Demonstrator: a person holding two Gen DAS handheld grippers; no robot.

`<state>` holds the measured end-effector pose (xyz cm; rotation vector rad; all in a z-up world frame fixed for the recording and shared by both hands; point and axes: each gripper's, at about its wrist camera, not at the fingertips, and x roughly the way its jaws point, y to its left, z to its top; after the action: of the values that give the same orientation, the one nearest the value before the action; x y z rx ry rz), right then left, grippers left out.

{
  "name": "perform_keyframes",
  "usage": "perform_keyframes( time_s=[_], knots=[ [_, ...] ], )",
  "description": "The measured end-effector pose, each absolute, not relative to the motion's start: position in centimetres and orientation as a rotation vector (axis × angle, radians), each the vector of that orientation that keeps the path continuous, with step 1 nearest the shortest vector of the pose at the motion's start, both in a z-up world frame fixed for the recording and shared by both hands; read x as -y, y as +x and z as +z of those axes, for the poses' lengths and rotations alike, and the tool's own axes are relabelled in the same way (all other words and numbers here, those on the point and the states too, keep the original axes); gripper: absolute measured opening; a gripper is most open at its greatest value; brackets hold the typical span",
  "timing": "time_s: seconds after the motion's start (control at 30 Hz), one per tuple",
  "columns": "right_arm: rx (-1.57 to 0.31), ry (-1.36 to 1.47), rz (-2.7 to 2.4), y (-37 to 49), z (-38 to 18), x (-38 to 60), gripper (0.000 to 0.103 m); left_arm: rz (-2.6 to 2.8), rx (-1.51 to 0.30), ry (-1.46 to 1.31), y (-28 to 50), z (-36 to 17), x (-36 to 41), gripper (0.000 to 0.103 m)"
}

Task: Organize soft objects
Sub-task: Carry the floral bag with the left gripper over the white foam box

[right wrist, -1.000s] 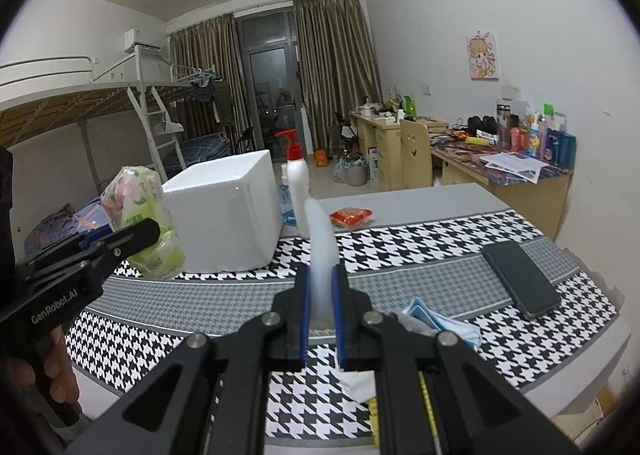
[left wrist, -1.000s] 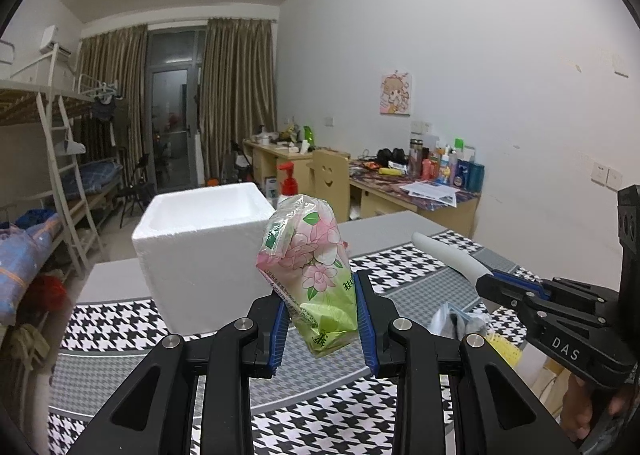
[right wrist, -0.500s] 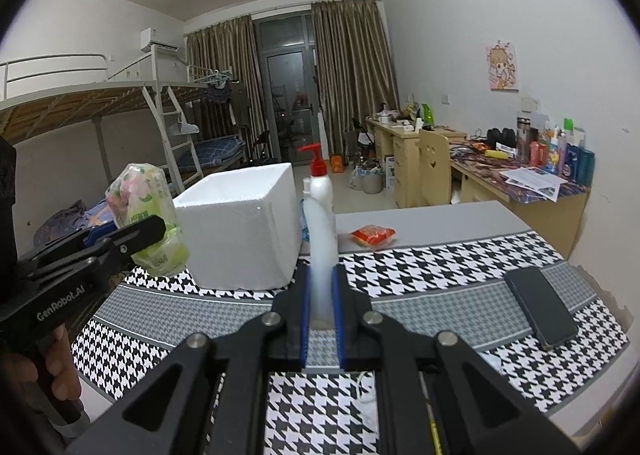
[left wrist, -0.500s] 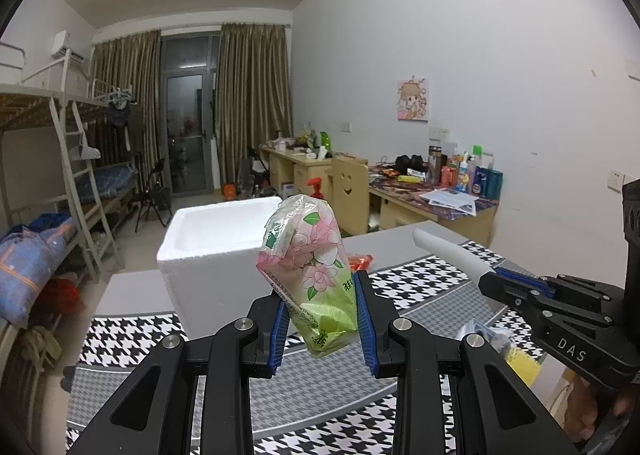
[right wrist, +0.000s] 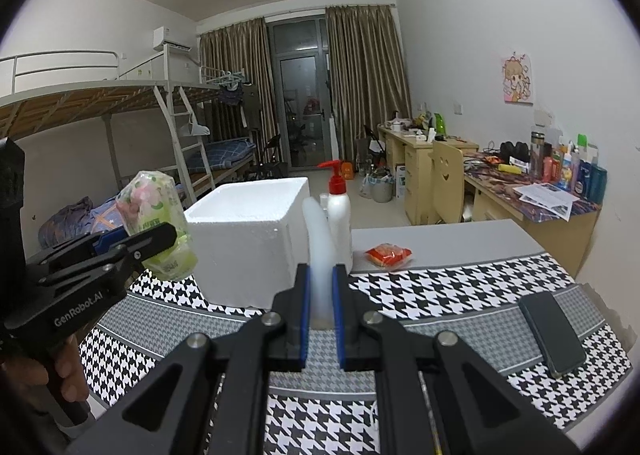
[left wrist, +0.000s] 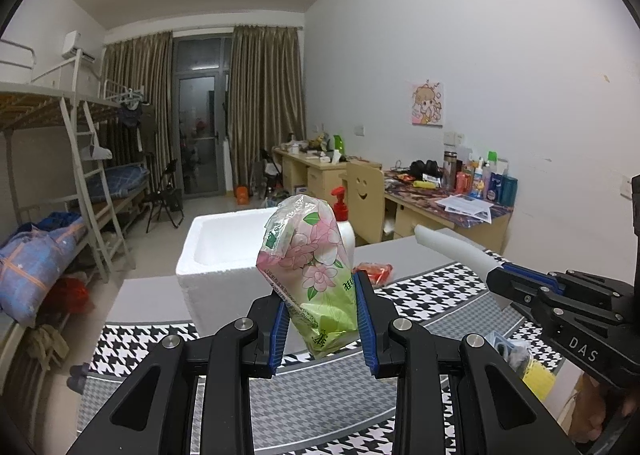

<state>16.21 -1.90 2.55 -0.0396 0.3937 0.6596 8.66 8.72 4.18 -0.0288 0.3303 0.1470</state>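
My left gripper (left wrist: 320,315) is shut on a green tissue pack with pink flowers (left wrist: 312,267) and holds it in the air before the open white foam box (left wrist: 228,251). The pack also shows in the right wrist view (right wrist: 156,211), left of the foam box (right wrist: 248,243). My right gripper (right wrist: 320,311) is shut on a white foam tube (right wrist: 318,251), held upright above the table. The tube also shows in the left wrist view (left wrist: 452,251), at the right.
A checkered cloth (right wrist: 440,295) covers the table. A white pump bottle with a red top (right wrist: 339,215) stands beside the box. A red snack packet (right wrist: 388,255) lies behind, a dark phone (right wrist: 554,331) at the right. Blue and yellow items (left wrist: 520,363) lie near the table's right edge.
Both grippers have risen with their loads, so the box's open top now shows. The tissue pack and the foam tube stay gripped.
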Motion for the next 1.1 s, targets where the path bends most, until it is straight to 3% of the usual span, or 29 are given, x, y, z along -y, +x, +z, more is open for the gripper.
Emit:
perform_keyframes(
  time_s=[1.1],
  knots=[
    [-0.39,-0.078,0.714,18.5,5.5,-3.5,0.013,0.18,-0.322,-0.042,10.7,5.9,-12.9,0.032]
  ],
)
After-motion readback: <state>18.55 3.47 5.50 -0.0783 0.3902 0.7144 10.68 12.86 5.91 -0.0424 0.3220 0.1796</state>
